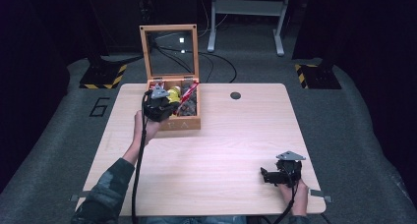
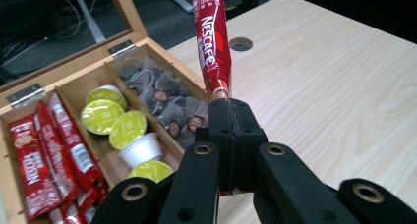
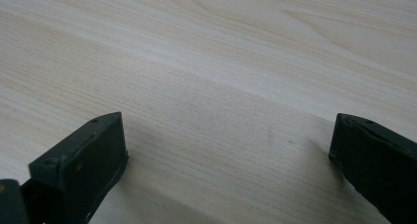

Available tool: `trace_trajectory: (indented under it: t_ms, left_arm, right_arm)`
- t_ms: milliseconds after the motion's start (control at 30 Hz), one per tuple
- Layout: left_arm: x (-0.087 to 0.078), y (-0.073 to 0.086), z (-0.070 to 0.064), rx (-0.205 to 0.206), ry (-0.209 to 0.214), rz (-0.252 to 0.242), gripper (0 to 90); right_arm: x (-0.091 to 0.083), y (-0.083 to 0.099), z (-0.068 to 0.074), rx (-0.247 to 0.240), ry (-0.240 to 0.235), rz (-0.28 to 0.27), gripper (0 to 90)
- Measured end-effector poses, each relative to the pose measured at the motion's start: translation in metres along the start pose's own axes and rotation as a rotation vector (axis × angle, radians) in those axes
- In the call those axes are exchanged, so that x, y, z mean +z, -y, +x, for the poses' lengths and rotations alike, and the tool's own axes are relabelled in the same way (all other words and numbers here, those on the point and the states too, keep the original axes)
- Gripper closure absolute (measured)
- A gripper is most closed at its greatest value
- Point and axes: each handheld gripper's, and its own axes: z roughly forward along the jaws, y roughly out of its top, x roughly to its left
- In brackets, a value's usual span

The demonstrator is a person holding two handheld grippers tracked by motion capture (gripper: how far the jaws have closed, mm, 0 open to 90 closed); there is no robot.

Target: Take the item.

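You have a pale wood counter (image 1: 221,145) with a round dark hole (image 1: 235,95), a "6" (image 1: 101,107) on the grey floor and striped yellow-black bases (image 1: 103,76)

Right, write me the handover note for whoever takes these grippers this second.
Left gripper: shut on a red Nescafe stick, lifted upright over the open wooden box.
Right gripper: open, holding nothing, low over the bare table near its front right corner.
Box: more red sticks, green-lidded capsules, tea bags in separate compartments.
Done: one stick pulled out. Left: placing it; destination unknown.
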Motion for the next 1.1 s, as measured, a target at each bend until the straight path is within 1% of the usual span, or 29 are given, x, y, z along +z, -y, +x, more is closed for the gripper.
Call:
trace_trajectory:
  t_ms: [167, 267, 333, 367, 500, 567, 600, 700, 767, 967, 1000, 1100]
  left_arm:
    - [0.004, 0.000, -0.008, 0.013, 0.022, 0.001, 89.4]
    - [0.007, 0.000, -0.014, 0.013, 0.031, -0.006, 89.4]
    - [0.008, 0.000, -0.017, 0.023, 0.042, 0.002, 89.4]
    - [0.009, 0.000, -0.019, 0.017, 0.048, 0.000, 89.4]
    - [0.013, 0.000, -0.026, 0.031, 0.064, 0.001, 89.4]
    - [0.015, 0.001, -0.029, 0.031, 0.070, 0.009, 89.4]
    - [0.017, 0.001, -0.031, 0.032, 0.071, 0.004, 89.4]
    - [0.021, 0.002, -0.035, 0.038, 0.086, 0.013, 89.4]
    - [0.023, 0.003, -0.037, 0.034, 0.088, 0.008, 89.4]
    - [0.029, 0.006, -0.043, 0.035, 0.105, 0.014, 89.4]
    - [0.029, 0.006, -0.044, 0.038, 0.110, 0.024, 89.4]
    - [0.033, 0.008, -0.047, 0.047, 0.114, 0.025, 89.4]
  right_arm:
    - [0.000, 0.000, 0.000, 0.000, 0.000, 0.000, 0.0]
    - [0.000, 0.000, 0.000, 0.000, 0.000, 0.000, 0.0]
    - [0.000, 0.000, 0.000, 0.000, 0.000, 0.000, 0.0]
    - [0.000, 0.000, 0.000, 0.000, 0.000, 0.000, 0.0]
    - [0.000, 0.000, 0.000, 0.000, 0.000, 0.000, 0.0]
    - [0.000, 0.000, 0.000, 0.000, 0.000, 0.000, 0.0]
    - [0.000, 0.000, 0.000, 0.000, 0.000, 0.000, 0.0]
    - [0.000, 0.000, 0.000, 0.000, 0.000, 0.000, 0.0]
    - [0.000, 0.000, 0.000, 0.000, 0.000, 0.000, 0.0]
    - [0.000, 0.000, 0.000, 0.000, 0.000, 0.000, 0.0]
    - [0.000, 0.000, 0.000, 0.000, 0.000, 0.000, 0.0]
    - [0.000, 0.000, 0.000, 0.000, 0.000, 0.000, 0.0]
